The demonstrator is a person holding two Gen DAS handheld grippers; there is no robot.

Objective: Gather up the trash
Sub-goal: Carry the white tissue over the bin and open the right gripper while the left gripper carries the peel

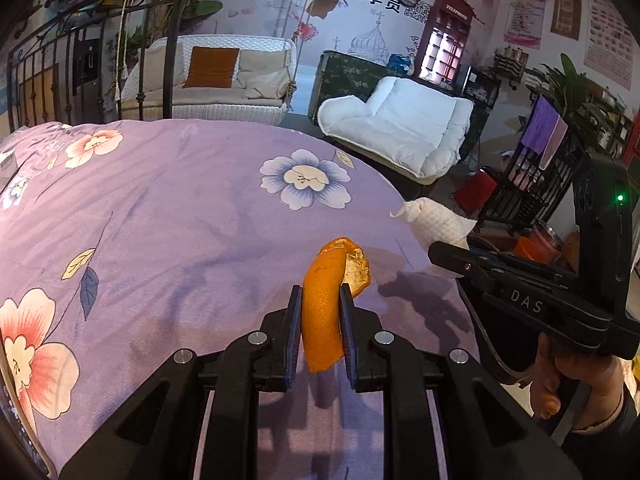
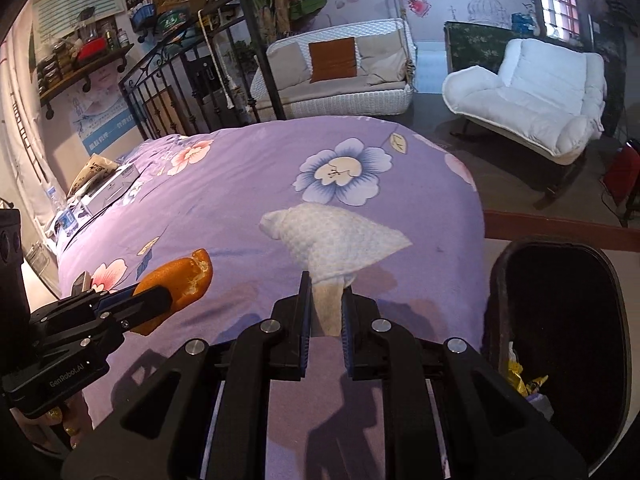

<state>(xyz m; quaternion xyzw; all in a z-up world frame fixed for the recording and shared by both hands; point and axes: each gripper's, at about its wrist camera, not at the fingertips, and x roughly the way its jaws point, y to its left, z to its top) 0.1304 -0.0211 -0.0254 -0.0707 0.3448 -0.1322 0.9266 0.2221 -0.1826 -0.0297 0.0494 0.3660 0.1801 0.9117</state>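
Reading "DAS" on right hand-held gripper | "GenRobot.AI" on left hand-held gripper

"DAS" on right gripper; "GenRobot.AI" on left gripper.

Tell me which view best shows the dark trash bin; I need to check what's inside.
The right wrist view: the dark trash bin shows its open mouth beside the purple floral bedspread, with gold wrappers inside. The left wrist view does not show it clearly.
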